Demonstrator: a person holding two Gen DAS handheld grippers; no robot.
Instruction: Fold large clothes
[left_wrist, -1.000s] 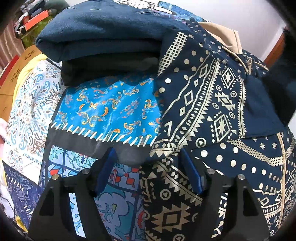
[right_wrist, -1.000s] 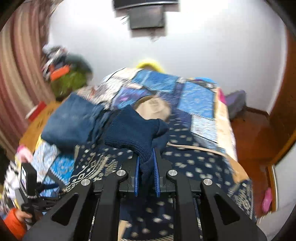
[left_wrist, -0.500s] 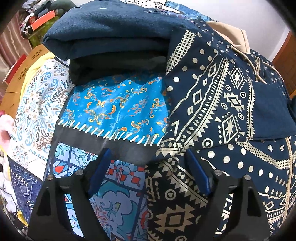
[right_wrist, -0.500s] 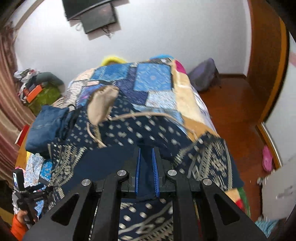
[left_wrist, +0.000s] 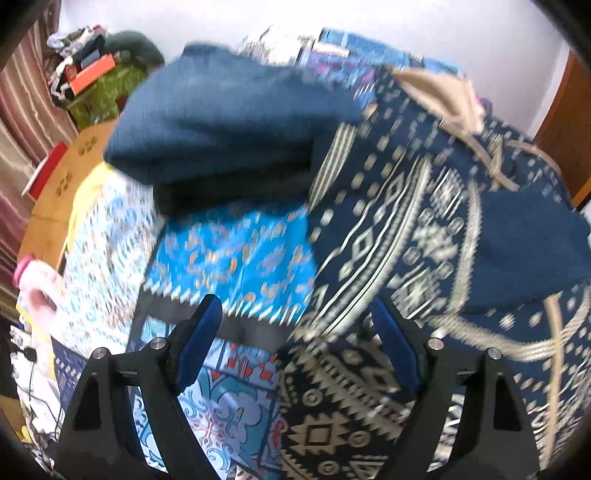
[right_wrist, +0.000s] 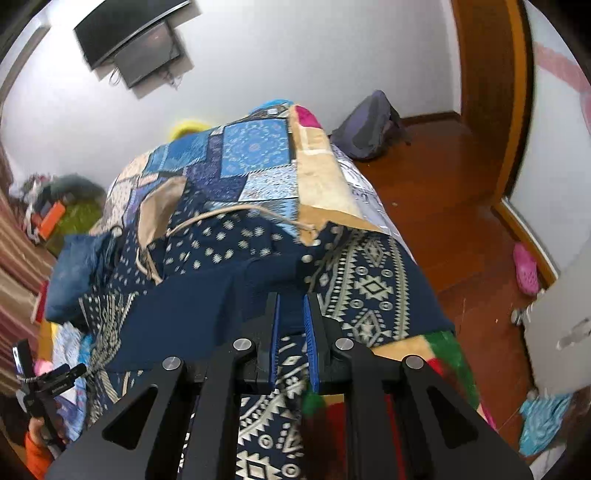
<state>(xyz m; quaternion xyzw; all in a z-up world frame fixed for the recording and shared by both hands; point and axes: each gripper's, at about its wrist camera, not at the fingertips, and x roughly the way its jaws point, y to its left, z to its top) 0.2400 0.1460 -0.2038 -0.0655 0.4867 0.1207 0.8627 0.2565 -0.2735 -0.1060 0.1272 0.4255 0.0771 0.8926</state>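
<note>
Fabric sits pinched in our right gripper: its blue pads stand nearly together on a plain navy part of the patterned hoodie, most likely a sleeve drawn across the body. Our left gripper is spread wide and holds nothing, hovering just above the hoodie's lower edge where it meets the patchwork quilt on the bed.

Beyond the grippers, the hoodie lies spread over the quilt, its beige hood and drawstring toward the far end. Beside it on the left rests a stack of folded dark-blue clothes, touching the hoodie's edge. Further off are a backpack on the wooden floor and a wall-mounted screen.

We judge the step in hand to be folding the sleeve inward, early in the fold. Next, the right gripper should lay the sleeve flat and let go, while the left closes on the hem corner under it. Motion blur in the left view leaves the hem edge unclear.
</note>
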